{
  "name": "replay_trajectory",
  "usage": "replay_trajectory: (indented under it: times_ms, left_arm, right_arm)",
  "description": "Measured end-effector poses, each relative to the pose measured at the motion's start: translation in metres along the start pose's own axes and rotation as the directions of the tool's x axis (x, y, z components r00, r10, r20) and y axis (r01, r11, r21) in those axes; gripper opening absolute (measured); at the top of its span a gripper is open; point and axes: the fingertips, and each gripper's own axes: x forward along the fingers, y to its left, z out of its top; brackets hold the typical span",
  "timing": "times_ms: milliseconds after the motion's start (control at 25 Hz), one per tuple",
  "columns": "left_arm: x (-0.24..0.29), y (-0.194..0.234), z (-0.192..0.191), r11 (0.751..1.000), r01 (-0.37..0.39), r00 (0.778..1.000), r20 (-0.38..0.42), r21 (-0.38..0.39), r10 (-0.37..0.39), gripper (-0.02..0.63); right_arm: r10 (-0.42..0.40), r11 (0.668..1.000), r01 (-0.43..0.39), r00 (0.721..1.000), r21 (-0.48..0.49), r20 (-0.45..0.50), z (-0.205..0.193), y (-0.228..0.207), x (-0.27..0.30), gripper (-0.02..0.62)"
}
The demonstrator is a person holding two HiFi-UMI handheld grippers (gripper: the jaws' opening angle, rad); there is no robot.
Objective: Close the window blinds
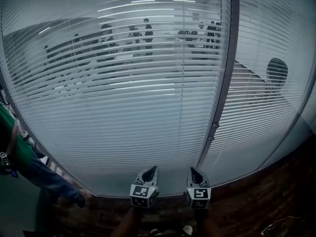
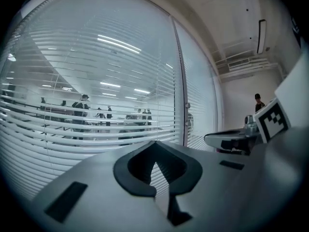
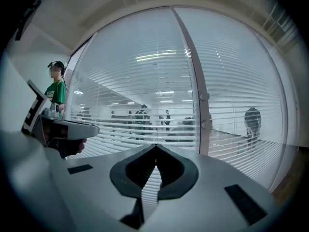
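White slatted blinds hang behind a glass wall. Their slats stand partly open in the upper half, and people in a room beyond show through. A second blind panel hangs right of a grey post that bears small knobs. My left gripper and right gripper are side by side low in the head view, pointing at the glass a short way off. Both are shut and hold nothing. In the left gripper view the jaws meet at their tips; in the right gripper view likewise.
A person in a green shirt stands close at the left by the glass. The floor is dark and brick-patterned, with a cable at the bottom right. An air-conditioning unit hangs on the far wall.
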Motion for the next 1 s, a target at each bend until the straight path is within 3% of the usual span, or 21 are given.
replay_trajectory:
  times_ms: [320, 520, 1000]
  left_arm:
    - [0.009, -0.022, 0.002, 1.000, -0.006, 1.000, 0.009, 0.012, 0.006, -0.005]
    - [0.047, -0.029, 0.016, 0.999, -0.038, 0.999, 0.015, 0.005, 0.038, -0.005]
    - [0.059, -0.045, 0.013, 1.000, -0.013, 1.000, 0.011, 0.022, 0.012, -0.005]
  right_arm:
    - [-0.022, 1.000, 0.022, 0.999, 0.005, 0.034, 0.018, -0.048, 0.005, 0.002]
    - [-0.037, 0.999, 0.038, 0.995, -0.016, 0.097, 0.040, -0.096, 0.040, 0.002]
    - [-0.053, 0.996, 0.062, 0.987, -0.062, 0.150, 0.088, -0.132, 0.062, 0.002]
